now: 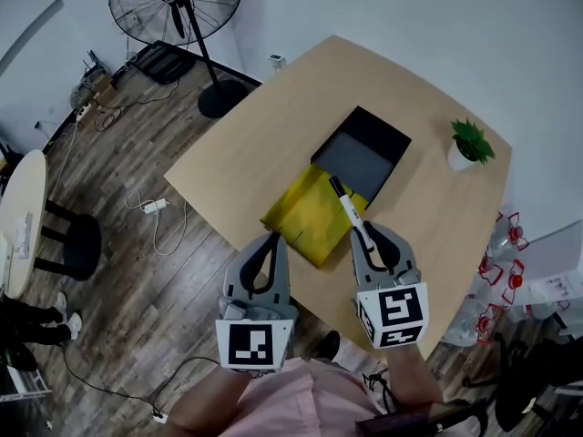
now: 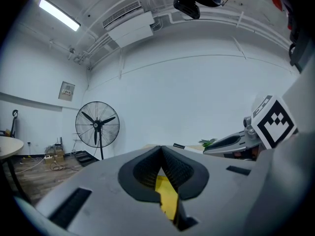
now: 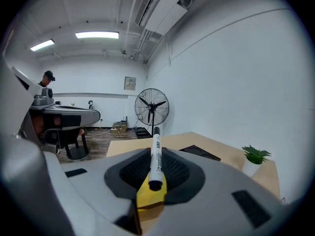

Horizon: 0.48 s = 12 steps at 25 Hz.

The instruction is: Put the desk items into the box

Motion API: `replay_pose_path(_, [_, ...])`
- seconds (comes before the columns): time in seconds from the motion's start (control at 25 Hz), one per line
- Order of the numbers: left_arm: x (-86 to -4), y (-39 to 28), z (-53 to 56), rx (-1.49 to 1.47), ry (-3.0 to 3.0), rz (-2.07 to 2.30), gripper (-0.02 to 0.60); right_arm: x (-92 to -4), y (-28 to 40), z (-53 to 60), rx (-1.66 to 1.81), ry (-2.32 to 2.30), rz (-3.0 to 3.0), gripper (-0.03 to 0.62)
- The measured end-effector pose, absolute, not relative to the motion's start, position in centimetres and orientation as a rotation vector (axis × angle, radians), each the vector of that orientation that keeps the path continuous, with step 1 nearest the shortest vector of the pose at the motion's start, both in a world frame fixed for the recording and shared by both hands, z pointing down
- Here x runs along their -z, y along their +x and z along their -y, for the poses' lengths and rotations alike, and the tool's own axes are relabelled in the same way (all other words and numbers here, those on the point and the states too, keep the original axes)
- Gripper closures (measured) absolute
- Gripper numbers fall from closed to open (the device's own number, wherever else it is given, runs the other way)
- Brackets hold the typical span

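Note:
A white marker with a black cap (image 1: pixel 347 209) (image 3: pixel 156 154) sticks out forward from my right gripper (image 1: pixel 367 240) (image 3: pixel 153 173), which is shut on the marker. It hangs above the near part of the table, over a yellow booklet (image 1: pixel 314 212) that lies against the open black box (image 1: pixel 362 153). The box looks empty inside. My left gripper (image 1: pixel 271 244) (image 2: pixel 161 167) is shut with nothing in it, held left of the booklet over the table's near edge. Yellow shows through the gap below its jaws.
A small potted plant (image 1: pixel 469 144) (image 3: pixel 254 160) stands at the table's far right. A standing fan (image 1: pixel 178 7) (image 2: pixel 97 124) is on the wooden floor at the left beyond the wooden table (image 1: pixel 273 126). Cables and a power strip (image 1: pixel 153 207) lie on the floor.

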<state>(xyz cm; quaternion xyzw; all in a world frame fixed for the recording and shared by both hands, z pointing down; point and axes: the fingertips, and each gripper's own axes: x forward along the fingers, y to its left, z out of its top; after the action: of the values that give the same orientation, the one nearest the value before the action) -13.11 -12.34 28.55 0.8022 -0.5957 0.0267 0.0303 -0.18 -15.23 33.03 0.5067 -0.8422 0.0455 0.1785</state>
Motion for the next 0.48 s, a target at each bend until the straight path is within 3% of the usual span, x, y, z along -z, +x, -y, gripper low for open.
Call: replay_pose_path(0.48, [-32.7, -16.9, 16.5, -0.129, 2.405, 1.761, 0.571, -39.8, -3.7, 19.0, -0.267, 1.372, 2.283, 0.523])
